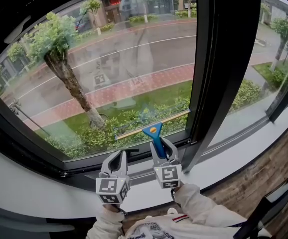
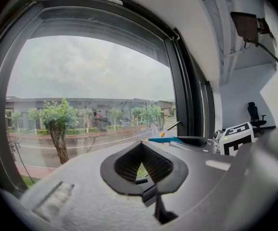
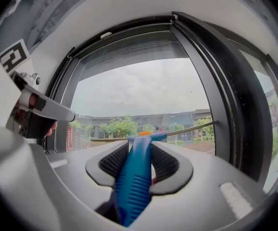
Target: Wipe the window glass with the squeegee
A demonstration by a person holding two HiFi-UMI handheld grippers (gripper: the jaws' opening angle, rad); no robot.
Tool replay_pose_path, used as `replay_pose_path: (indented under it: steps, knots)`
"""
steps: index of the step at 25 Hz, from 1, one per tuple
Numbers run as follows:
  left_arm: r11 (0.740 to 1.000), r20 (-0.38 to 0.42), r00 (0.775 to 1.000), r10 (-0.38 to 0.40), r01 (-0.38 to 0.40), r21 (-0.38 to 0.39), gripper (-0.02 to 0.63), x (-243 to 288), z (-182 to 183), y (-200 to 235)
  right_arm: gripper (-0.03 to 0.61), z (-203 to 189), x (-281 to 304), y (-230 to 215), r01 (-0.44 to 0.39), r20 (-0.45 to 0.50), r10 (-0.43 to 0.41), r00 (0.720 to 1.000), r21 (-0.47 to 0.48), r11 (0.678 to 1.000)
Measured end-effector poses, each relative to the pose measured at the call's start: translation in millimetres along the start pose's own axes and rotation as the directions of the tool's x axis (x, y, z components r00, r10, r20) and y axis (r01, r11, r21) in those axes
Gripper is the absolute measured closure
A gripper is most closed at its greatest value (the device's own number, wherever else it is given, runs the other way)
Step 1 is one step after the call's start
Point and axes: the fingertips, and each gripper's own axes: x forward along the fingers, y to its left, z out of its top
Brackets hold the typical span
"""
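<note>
Squeegee (image 1: 154,129): blue ribbed handle (image 3: 135,179), orange spot near the head, long thin pale blade. Clamped by the handle between the jaws of the right gripper (image 1: 161,147). Handle pointing up at the pane, blade lying crosswise and tilted, right end higher and close to the dark upright of the frame. Set low on the window glass (image 1: 124,68), just above the bottom edge; contact between blade and pane hard to tell. Window glass: large, dark-framed, see-through, with faint reflections across the middle.
</note>
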Motion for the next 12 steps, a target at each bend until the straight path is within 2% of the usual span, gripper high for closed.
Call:
replay_pose_path:
  steps: [12]
  knots:
    - [1.0, -0.018, 1.0, -0.008, 0.008, -0.003, 0.614, 7.5, -9.7, -3.9, 0.431, -31.9, -1.3, 1.0, 0.008, -0.056, -0.007, 0.998, 0.014, 1.0]
